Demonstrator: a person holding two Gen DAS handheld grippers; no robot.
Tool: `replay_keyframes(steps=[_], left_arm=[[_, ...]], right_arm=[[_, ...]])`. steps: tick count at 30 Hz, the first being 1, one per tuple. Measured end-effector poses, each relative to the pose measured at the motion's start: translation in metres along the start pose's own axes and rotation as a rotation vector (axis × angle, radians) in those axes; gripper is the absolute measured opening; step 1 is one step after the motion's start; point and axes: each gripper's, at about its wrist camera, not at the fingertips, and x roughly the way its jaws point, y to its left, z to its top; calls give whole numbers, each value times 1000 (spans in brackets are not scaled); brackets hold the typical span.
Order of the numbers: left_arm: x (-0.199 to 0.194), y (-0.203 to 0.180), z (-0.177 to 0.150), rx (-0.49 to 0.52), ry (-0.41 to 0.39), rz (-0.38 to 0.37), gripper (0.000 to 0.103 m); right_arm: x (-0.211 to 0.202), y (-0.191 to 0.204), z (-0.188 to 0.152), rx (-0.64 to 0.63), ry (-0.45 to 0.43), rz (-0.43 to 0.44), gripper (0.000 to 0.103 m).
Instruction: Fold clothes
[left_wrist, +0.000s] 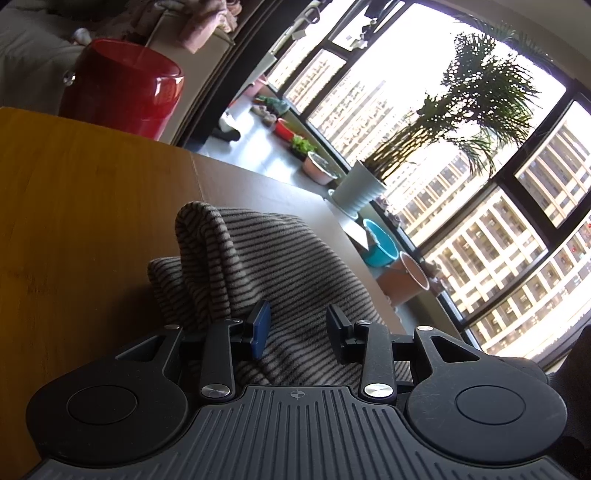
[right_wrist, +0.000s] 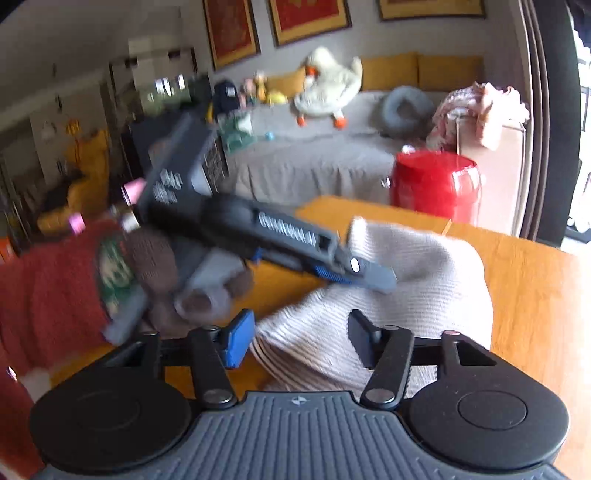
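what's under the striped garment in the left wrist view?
The striped garment lies bunched on the wooden table, whose bare top shows around it. The cloth hides whatever lies directly beneath. The left gripper sits open over its near edge.

Table (left_wrist: 74, 206): wooden, warm orange-brown grain, a seam across the top.
On table: striped garment (left_wrist: 280, 266), grey with dark stripes, bunched into a raised fold at one end.
Same garment, right wrist view (right_wrist: 417, 280): pale, heaped, resting on the wood (right_wrist: 535, 295).
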Motion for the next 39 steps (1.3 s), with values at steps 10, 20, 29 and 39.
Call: replay_keyframes(steps=[10,20,29,39], left_arm=[[-12,-17,-1,29,-23,68,54],[-20,-30,-16,73,6,270,72],[-17,-28,-18,82,22,278,70],[-24,-34,-30,20,70,194,70]], right_arm=[[33,-1,-16,-32,47,-13,46],[28,0,-21,-48,23,-28,48],[-31,-74,-6,215,-46,-62,80],[17,-163,-32,556,41,15,82]])
